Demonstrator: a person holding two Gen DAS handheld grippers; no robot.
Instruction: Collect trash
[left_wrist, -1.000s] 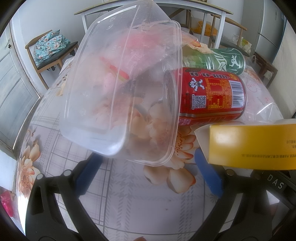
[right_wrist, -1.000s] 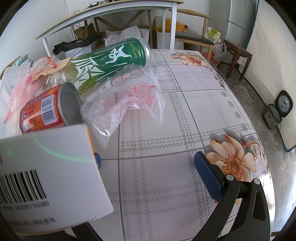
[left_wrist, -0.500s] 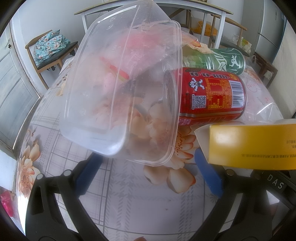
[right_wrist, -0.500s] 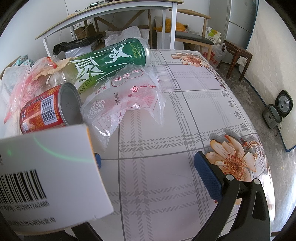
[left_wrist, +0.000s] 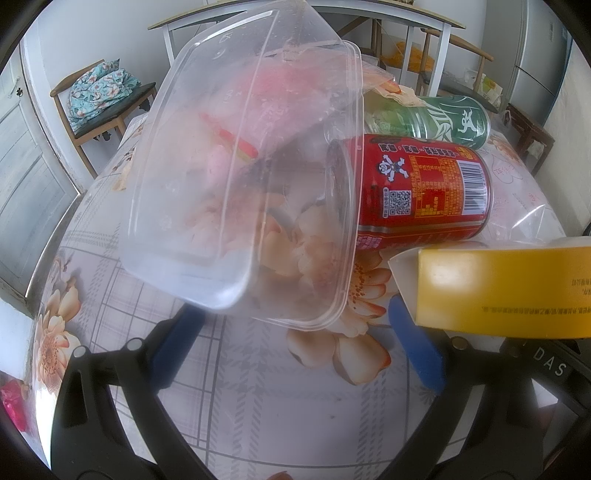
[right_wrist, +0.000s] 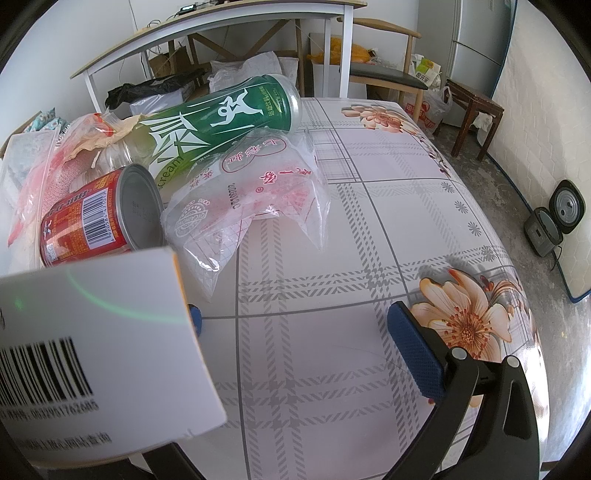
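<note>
A clear plastic food container (left_wrist: 240, 177) lies tilted on the floral tablecloth, its near edge over the left finger of my open left gripper (left_wrist: 291, 343). Behind it lie a red can (left_wrist: 424, 192) and a green can (left_wrist: 436, 118), both on their sides. A yellow and white carton (left_wrist: 509, 291) sits on my right gripper's left finger, close to the left gripper's right finger. In the right wrist view the carton (right_wrist: 96, 347) hides that finger; my right gripper (right_wrist: 306, 332) is open. The red can (right_wrist: 99, 218), green can (right_wrist: 221, 122) and a printed plastic bag (right_wrist: 251, 195) lie ahead.
A pink-red plastic bag (right_wrist: 55, 166) lies behind the cans. The table (right_wrist: 369, 258) drops off at right, with a stool (right_wrist: 476, 114) and a rice cooker (right_wrist: 554, 218) on the floor. A chair with cloth (left_wrist: 99, 99) and a white desk (left_wrist: 295, 18) stand beyond.
</note>
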